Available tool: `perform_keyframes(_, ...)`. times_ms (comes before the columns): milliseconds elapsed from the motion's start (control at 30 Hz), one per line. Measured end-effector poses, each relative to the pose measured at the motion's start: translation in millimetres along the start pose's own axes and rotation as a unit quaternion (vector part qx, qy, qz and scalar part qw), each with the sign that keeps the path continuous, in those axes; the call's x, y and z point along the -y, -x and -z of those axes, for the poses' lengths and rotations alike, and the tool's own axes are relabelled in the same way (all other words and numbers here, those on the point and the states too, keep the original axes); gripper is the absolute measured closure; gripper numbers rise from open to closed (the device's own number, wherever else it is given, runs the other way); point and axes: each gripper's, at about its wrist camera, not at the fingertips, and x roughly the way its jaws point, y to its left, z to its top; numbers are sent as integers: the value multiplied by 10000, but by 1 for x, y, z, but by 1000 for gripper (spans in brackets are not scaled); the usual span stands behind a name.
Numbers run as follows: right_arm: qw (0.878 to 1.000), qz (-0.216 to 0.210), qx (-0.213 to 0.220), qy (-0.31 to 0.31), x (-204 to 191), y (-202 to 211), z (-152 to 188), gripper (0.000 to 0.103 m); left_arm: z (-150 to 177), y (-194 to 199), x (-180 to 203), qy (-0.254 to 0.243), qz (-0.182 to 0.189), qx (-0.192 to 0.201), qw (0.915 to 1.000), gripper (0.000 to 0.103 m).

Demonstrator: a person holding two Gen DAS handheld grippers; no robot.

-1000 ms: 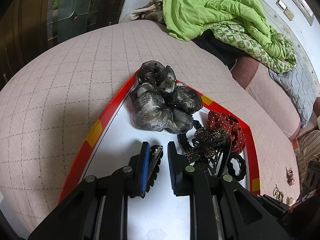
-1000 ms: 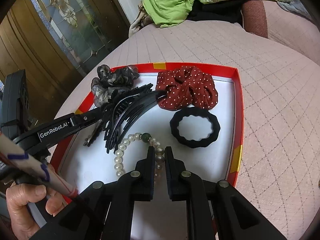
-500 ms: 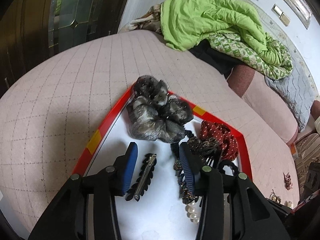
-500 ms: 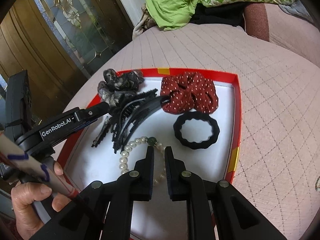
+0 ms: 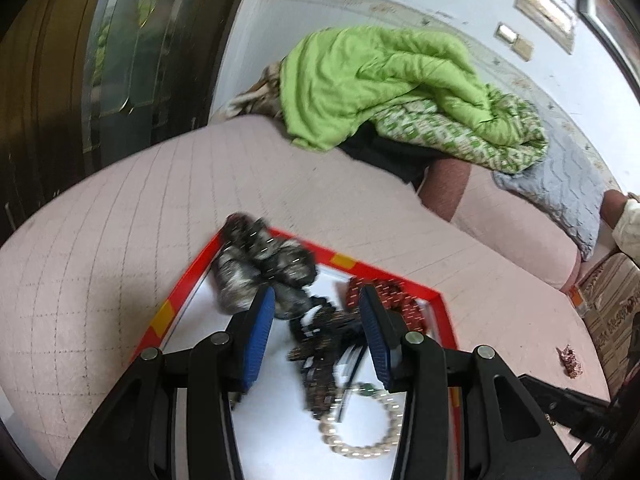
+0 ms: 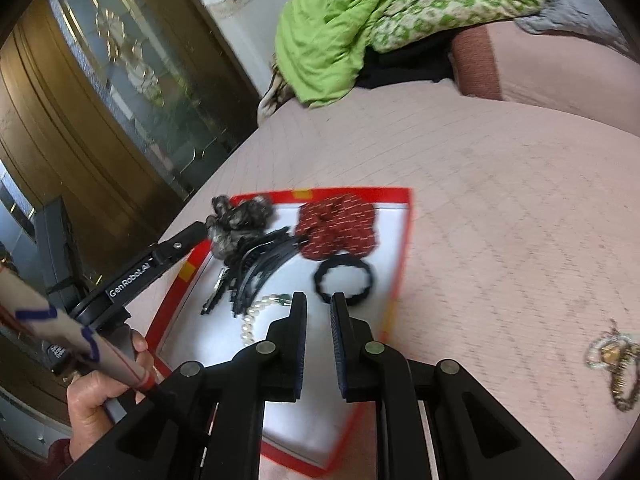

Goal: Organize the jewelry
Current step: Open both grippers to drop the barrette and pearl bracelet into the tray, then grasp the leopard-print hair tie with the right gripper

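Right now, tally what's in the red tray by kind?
Fabric scrunchies: 2, grey-black sheer scrunchie, red dotted scrunchie
Black wavy hair tie: 1
Black claw clips pile: count unclear
Black barrette clip: 1
White pearl bracelet: 1
Total: at least 6 in the red-rimmed tray

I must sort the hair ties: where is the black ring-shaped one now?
In the right wrist view, the black hair tie lies in the red tray, below the red scrunchie.

Scrunchies [image 6: 338, 229], clips [image 6: 256, 270], pearl bracelet [image 5: 360, 420] in tray [image 6: 402, 248] on bed [image 6: 500, 200]

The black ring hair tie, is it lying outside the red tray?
No, the black ring hair tie lies inside the red tray, below the red scrunchie.
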Motion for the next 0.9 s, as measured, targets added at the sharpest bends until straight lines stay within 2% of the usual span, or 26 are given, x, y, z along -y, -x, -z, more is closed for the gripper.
perform_keyframes(133,9992,294,253,-84,38,39,5,78,2,12,24,-264,152,269,9992,60)
perform_keyframes(300,9935,877,445,-572,119,91,15,77,11,21,68,-722,397,450,9956,60)
perform_keyframes(467,9792,1562,425,-1224,204,128,39,77,28,19,114,-912,944,198,9912,59)
perform_keyframes(533,9756,1646,241,-1430,223,130,50,77,39,15,134,-1078,1140,18,9876,59)
perform_keyframes(600,9742,1583,97,-1606,232,127,55,77,49,12,156,-1273,1359,-158,9824,59)
perform_keyframes(700,9767,1492,-87,-1543,232,117,56,77,63,10,181,-1433,1617,-363,9757,59)
perform_keyframes(767,9764,1642,-323,-1367,231,106,58,77,73,8,194,-1559,1727,-497,9713,59)
perform_keyframes(833,9764,1543,-510,-1425,235,95,63,76,82,7,203,-1672,1760,-607,9682,59)
perform_keyframes(900,9776,1516,-498,-1374,236,95,62,80,92,4,213,-1824,1814,-769,9633,59)
